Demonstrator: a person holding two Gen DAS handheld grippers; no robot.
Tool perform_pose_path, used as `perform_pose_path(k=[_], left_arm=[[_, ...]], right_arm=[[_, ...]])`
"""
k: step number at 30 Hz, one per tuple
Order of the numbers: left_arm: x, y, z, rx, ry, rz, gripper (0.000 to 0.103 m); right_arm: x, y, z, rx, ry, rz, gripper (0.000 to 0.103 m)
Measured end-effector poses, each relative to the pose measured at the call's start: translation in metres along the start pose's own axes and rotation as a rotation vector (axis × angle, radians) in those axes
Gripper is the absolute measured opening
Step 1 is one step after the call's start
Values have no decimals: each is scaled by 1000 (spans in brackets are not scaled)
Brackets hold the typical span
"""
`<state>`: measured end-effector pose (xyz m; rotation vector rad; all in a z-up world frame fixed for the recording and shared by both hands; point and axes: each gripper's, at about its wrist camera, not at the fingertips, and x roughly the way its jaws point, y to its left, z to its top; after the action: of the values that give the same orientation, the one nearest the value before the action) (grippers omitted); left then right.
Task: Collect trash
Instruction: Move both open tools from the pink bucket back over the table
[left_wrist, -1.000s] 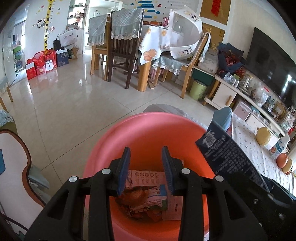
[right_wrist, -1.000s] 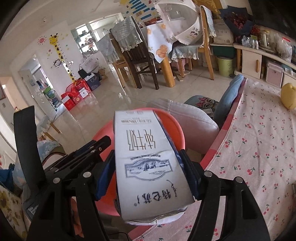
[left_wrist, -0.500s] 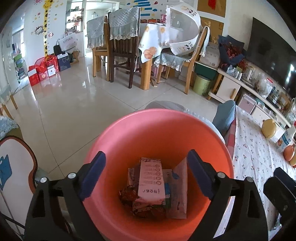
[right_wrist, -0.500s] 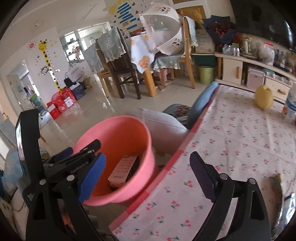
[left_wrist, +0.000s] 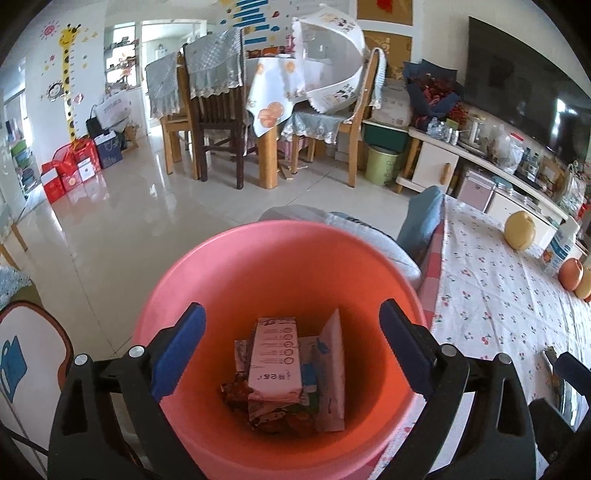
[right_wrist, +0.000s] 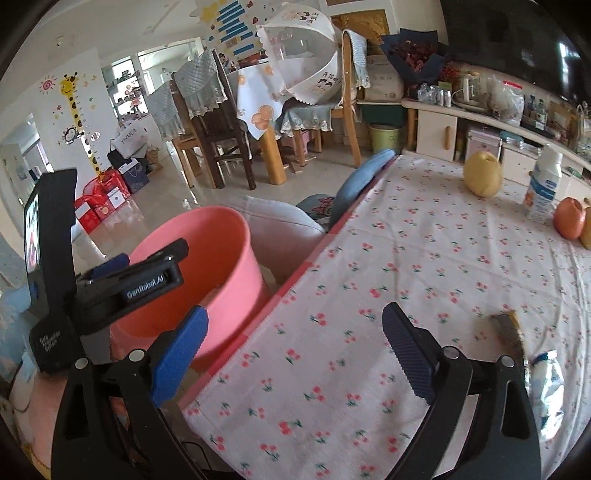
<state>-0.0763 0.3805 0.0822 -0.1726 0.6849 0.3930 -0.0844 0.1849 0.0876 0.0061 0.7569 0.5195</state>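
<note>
A pink bucket stands beside the table and holds a pink carton, a white carton and crumpled wrappers. My left gripper is open and empty right above the bucket's mouth. My right gripper is open and empty over the cherry-print tablecloth, right of the bucket. A crumpled silver wrapper and a dark wrapper lie on the cloth at the right edge. The left gripper's body shows over the bucket in the right wrist view.
A yellow round fruit, a white bottle and an orange fruit stand at the table's far side. A grey cushion and a blue cushion sit behind the bucket. Dining chairs and a table stand across the tiled floor.
My right gripper opened, dropped the white carton into the bucket and swung right over the table. My left gripper opened wide above the bucket.
</note>
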Motion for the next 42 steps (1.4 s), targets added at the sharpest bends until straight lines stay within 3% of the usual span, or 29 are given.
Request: perform_pose_path(k=[13, 42], left_arm=[[-22, -50, -5, 132, -72, -34, 96], [-60, -151, -43, 320, -104, -100, 97]], right_arm=[[-36, -33, -31, 5, -18, -56, 94], [-115, -98, -76, 48, -72, -135, 95]])
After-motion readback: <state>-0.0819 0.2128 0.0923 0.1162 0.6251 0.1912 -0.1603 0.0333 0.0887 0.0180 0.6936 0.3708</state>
